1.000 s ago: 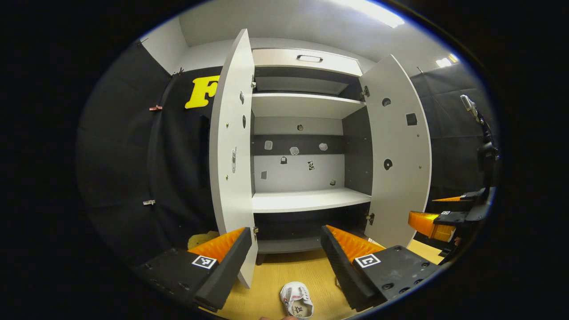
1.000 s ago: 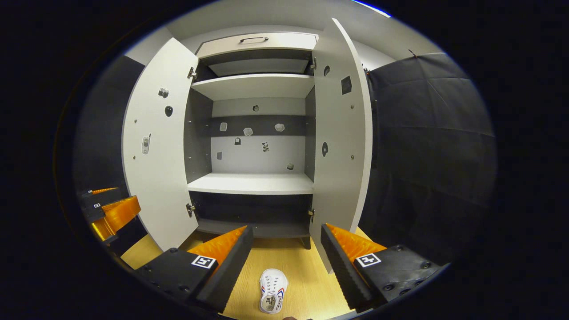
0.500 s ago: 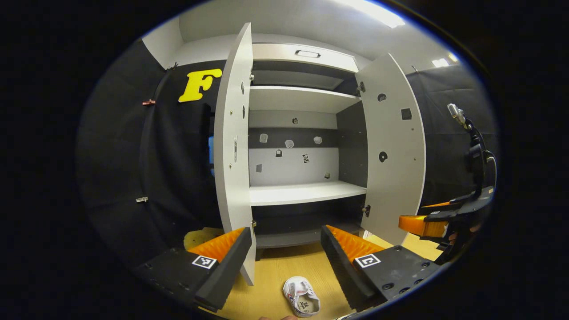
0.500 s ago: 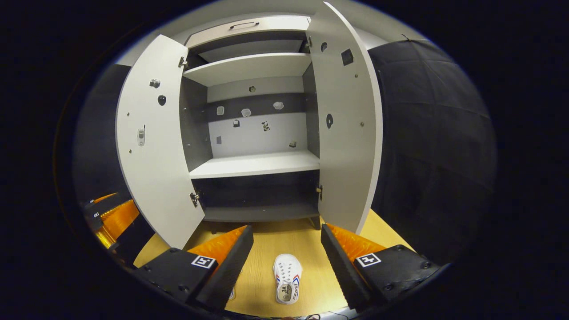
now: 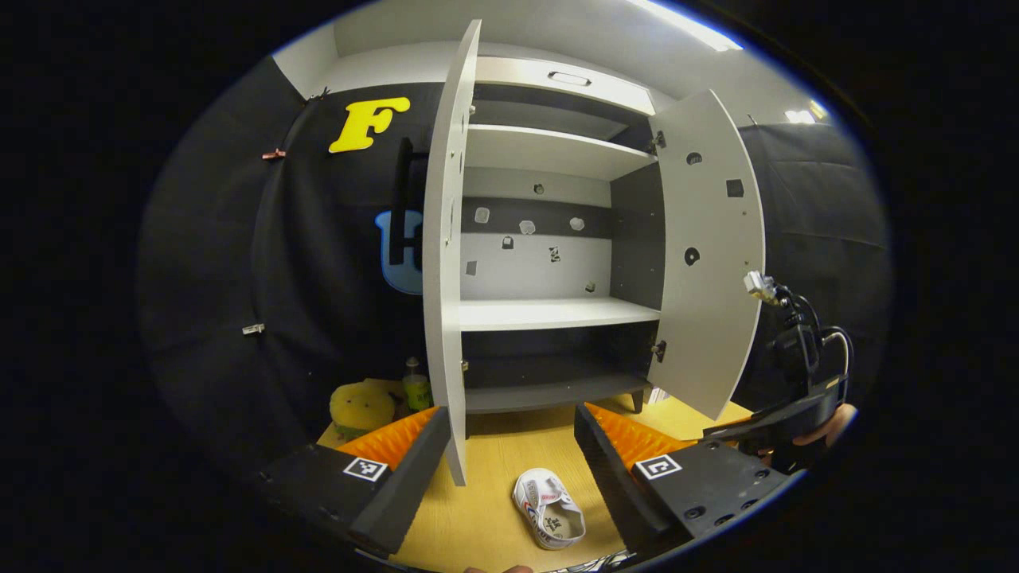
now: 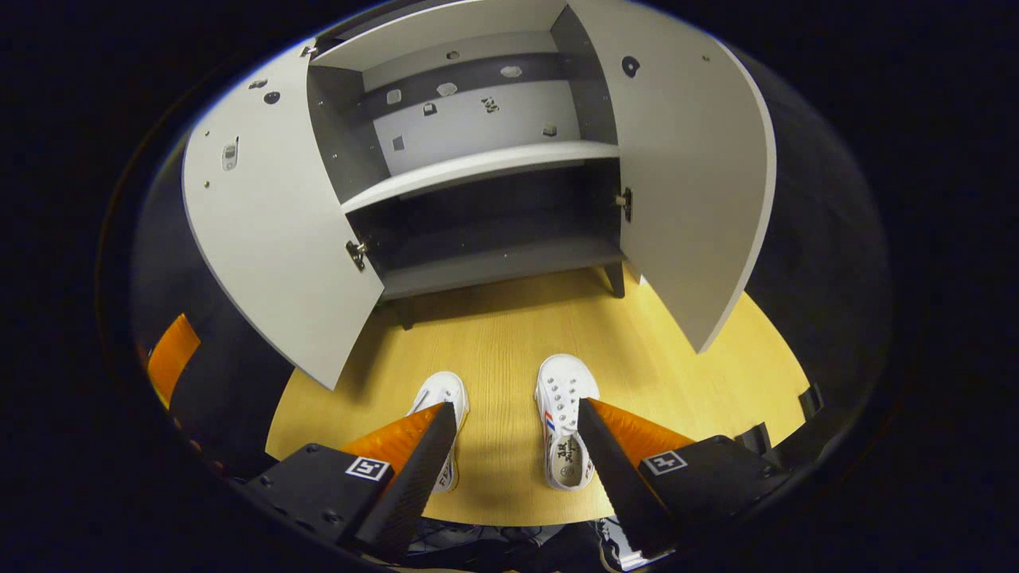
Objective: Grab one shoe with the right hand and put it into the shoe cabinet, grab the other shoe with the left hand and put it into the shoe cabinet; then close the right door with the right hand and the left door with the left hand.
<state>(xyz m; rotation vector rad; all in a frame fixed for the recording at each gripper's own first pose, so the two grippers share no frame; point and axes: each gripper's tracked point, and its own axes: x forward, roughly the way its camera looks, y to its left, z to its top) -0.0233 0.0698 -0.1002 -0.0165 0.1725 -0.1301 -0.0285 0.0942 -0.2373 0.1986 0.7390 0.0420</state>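
The first step is in hand: the reach for a shoe with the right gripper (image 6: 509, 434). In the right gripper view, its jaws are spread wide and empty, tilted down over the wooden table (image 6: 509, 326) in front of the shoe cabinet (image 6: 478, 207). Two white sneakers are seen lying side by side, toes toward the cabinet: the right sneaker (image 6: 564, 418) lies just inside one finger, the left sneaker (image 6: 440, 410) is partly hidden behind the other finger.

In the left gripper view, the left gripper (image 5: 509, 458) is held higher, its jaws likewise wide open with nothing between them, and one sneaker (image 5: 549, 519) is seen below. Both cabinet doors, the left door (image 6: 271, 231) and the right door (image 6: 692, 175), stand open, and the shelves hold nothing.

Next, a descent is called for, so that the right sneaker is straddled before the jaws are closed on it.
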